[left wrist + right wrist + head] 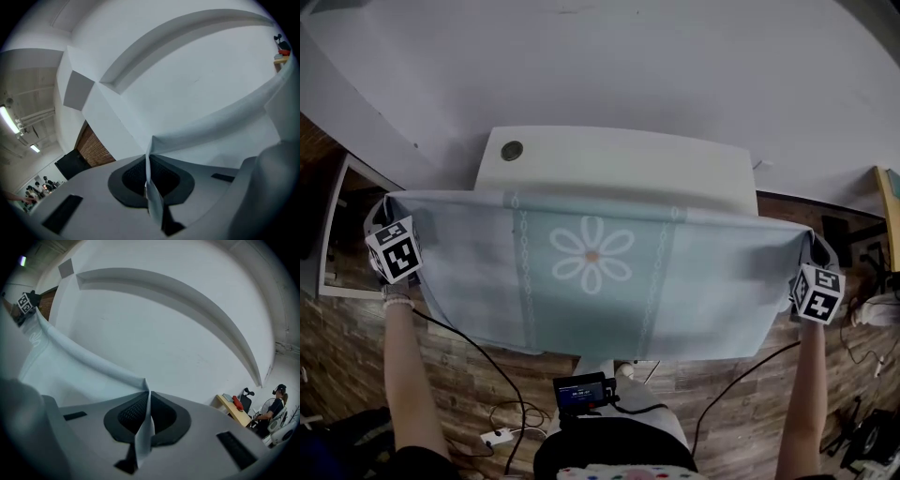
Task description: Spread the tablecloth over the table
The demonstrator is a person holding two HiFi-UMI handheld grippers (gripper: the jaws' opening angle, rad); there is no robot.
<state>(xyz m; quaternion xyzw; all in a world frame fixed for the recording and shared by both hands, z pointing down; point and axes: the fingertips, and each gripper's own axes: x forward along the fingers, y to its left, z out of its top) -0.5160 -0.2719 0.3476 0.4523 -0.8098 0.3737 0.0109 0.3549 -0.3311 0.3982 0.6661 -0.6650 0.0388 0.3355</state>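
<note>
each gripper pinches one top corner of the tablecloth (pixel 592 272), left gripper (pixel 391 217) and right gripper (pixel 811 246) well apart; this stretches the cloth taut above the table (pixel 609 159) for laying.

A white table (pixel 619 164) is standing against the far wall, with a dark round cable port (pixel 512 150) sitting in its top at the far left corner. Its near edge is hiding behind the tablecloth (pixel 592 272); whether the cloth is touching the top cannot be told. Below, a wood-plank floor (pixel 469 361) is carrying black cables (pixel 514 417) and a white power strip (pixel 497 437) at the near left.
</note>
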